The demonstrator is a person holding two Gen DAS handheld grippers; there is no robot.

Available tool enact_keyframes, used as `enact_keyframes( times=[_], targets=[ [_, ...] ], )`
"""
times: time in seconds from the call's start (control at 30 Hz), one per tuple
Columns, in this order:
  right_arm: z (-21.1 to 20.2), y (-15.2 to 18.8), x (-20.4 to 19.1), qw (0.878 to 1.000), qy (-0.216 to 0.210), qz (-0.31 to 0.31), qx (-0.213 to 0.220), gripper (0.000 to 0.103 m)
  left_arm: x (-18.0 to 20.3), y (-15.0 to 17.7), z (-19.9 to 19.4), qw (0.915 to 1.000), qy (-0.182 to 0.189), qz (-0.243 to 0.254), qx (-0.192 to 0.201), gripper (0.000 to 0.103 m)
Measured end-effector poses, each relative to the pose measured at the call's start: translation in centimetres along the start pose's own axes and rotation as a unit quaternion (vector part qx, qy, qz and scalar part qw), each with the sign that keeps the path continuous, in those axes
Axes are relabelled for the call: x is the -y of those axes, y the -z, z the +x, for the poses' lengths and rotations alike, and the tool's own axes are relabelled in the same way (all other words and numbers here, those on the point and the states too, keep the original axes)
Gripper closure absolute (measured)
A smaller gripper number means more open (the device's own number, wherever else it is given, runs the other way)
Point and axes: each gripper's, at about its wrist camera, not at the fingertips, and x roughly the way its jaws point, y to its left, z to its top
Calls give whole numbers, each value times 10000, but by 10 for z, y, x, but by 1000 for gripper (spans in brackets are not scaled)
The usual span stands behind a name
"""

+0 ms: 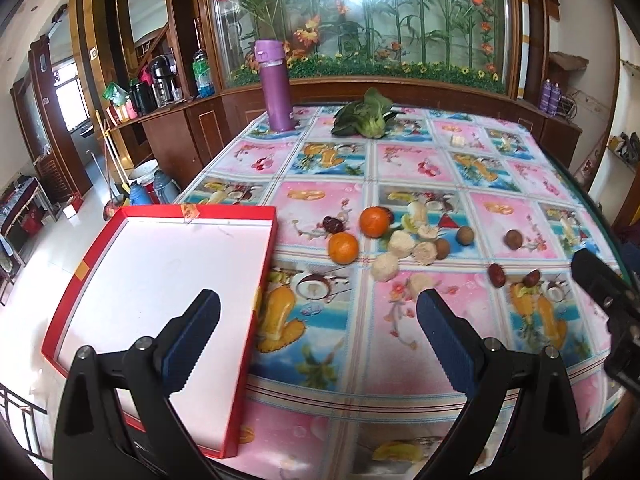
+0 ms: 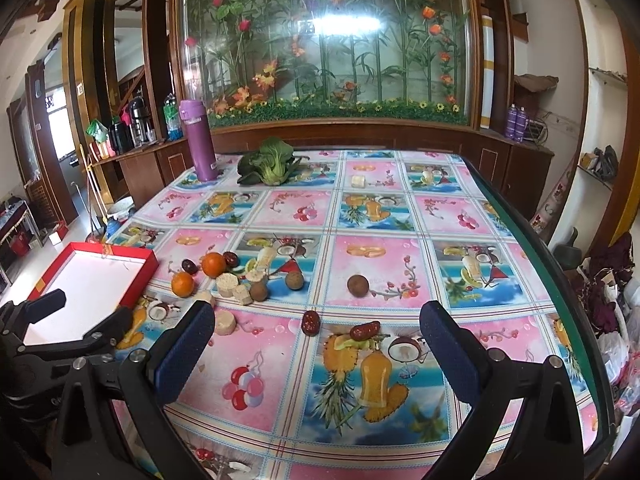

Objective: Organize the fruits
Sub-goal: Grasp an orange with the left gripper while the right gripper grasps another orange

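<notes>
Two oranges lie mid-table beside a red box lid with a white inside that holds nothing. Around them sit pale round slices, brown round fruits and dark red dates. My left gripper hovers open over the lid's right edge, nothing between its fingers. In the right wrist view the oranges, the brown fruit and two dates lie ahead of my right gripper, which is open and holds nothing. The lid is at the left.
A purple flask and a leafy green vegetable stand at the table's far side. The table has a fruit-print cloth. Its right edge drops to bags on the floor. The right gripper's body shows at the right.
</notes>
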Motion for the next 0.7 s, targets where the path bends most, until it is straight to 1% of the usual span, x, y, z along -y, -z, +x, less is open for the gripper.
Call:
enact_keyframes(
  times=[0.13, 0.23, 0.27, 0.33, 0.43, 0.47, 0.57, 0.63, 0.7],
  targets=[
    [24, 1, 5, 9989, -310, 83, -330, 1, -18, -2, 20, 9994, -271, 147, -182, 4],
    [46, -1, 3, 9961, -641, 79, -597, 2, -30, -16, 30, 9990, -329, 191, -250, 4],
    [54, -4, 1, 9949, -769, 105, -647, 4, -32, -22, 33, 9989, -337, 262, -217, 4],
    [63, -8, 0, 9926, -993, 154, -683, 4, -34, -31, 41, 9980, -379, 437, -236, 4],
    [78, -17, -8, 9870, -1422, 177, -728, 4, -35, -35, 52, 9967, -403, 640, -302, 4],
    [86, -23, -13, 9845, -1574, 178, -747, 7, -35, -34, 56, 9963, -394, 688, -344, 4],
    [108, -36, -27, 9794, -1817, 169, -868, 14, -32, -32, 67, 9956, -250, 758, -481, 4],
    [121, -42, -38, 9759, -1940, 117, -989, 20, -28, -32, 74, 9949, -180, 827, -543, 4],
    [138, -47, -50, 9712, -2051, 69, -1212, 29, -24, -32, 77, 9939, -106, 914, -602, 4]
  ],
)
